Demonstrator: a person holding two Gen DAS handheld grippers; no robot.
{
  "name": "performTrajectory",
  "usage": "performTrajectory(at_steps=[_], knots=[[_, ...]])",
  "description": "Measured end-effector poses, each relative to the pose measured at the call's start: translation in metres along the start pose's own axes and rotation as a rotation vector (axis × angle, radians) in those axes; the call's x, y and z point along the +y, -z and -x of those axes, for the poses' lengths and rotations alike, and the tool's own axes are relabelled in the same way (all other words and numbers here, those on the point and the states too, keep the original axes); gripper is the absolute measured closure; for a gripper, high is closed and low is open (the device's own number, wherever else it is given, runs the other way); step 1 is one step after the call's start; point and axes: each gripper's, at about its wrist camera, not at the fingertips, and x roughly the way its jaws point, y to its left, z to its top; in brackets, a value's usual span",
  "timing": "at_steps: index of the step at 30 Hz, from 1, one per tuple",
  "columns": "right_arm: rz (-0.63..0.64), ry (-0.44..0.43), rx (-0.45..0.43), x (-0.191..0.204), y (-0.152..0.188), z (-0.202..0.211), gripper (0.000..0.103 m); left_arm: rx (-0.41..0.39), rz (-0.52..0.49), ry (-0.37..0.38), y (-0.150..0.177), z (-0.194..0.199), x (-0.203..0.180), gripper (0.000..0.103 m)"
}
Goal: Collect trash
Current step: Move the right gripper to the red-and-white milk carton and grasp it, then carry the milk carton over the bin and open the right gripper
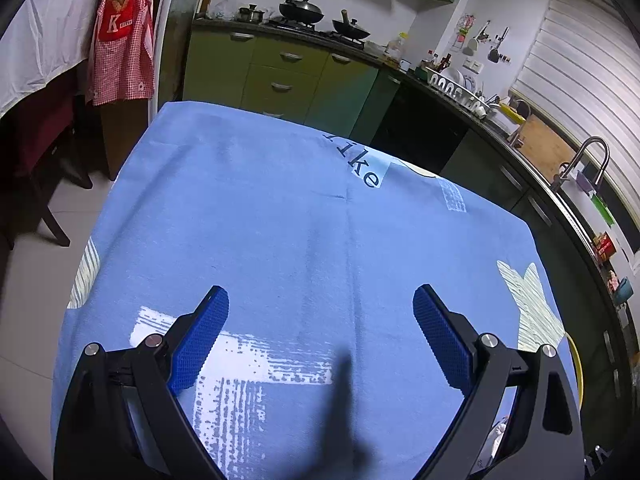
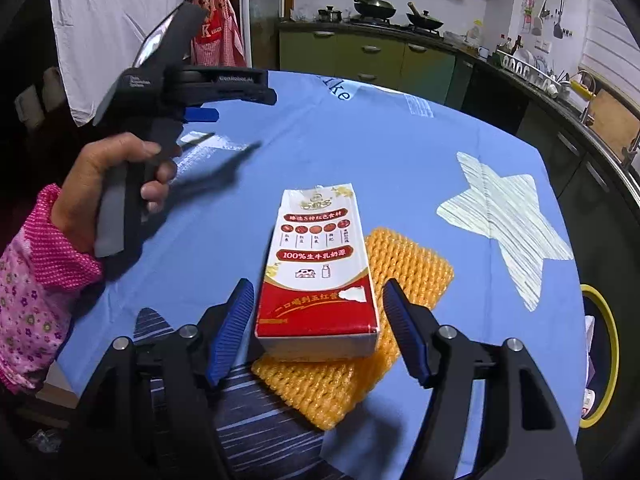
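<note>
Left wrist view: my left gripper [image 1: 321, 308] hangs wide open over the bare blue tablecloth [image 1: 280, 208], holding nothing.

Right wrist view: my right gripper [image 2: 319, 312], jaws wide, straddles the milk carton [image 2: 318, 268] lying on orange foam netting [image 2: 404, 264]; I'd push in squarely, then squeeze only the carton's long sides.

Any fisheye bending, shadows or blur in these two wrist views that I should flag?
Left wrist view: strong barrel distortion curves the counter edge; a dark shadow falls on the blue tablecloth between the open left gripper fingers. Right wrist view: the milk carton is sharp with readable print, the left gripper's shadow streaks the cloth, and the corners are vignetted black.
</note>
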Motion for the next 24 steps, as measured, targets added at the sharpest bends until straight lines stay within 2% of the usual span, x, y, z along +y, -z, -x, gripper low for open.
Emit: performTrajectory(at_steps=[2, 3, 4, 5, 11, 19, 24], knots=[[0.004, 0.005, 0.004, 0.0, 0.001, -0.003, 0.039, 0.004, -0.005, 0.002, 0.001, -0.001, -0.001, 0.011], [0.003, -0.001, 0.01, -0.001, 0.001, -0.005, 0.043, 0.005, -0.006, 0.003, 0.001, -0.001, -0.002, 0.011], [0.002, -0.006, 0.015, -0.001, 0.001, -0.007, 0.051, 0.007, -0.007, 0.004, 0.001, -0.001, -0.003, 0.011], [0.002, -0.01, 0.023, -0.001, 0.002, -0.009, 0.052, 0.009, -0.009, 0.006, 0.001, -0.002, -0.003, 0.011], [-0.014, -0.042, 0.01, -0.006, 0.002, -0.003, 0.053, 0.013, -0.009, 0.006, 0.002, -0.002, -0.004, 0.011], [-0.105, -0.118, -0.017, -0.03, 0.002, 0.019, 0.053, 0.024, -0.018, 0.001, 0.003, -0.005, -0.006, 0.011], [-0.156, -0.113, -0.05, -0.049, 0.004, 0.038, 0.053, 0.021, -0.021, 0.004, 0.004, -0.005, -0.006, 0.011]])
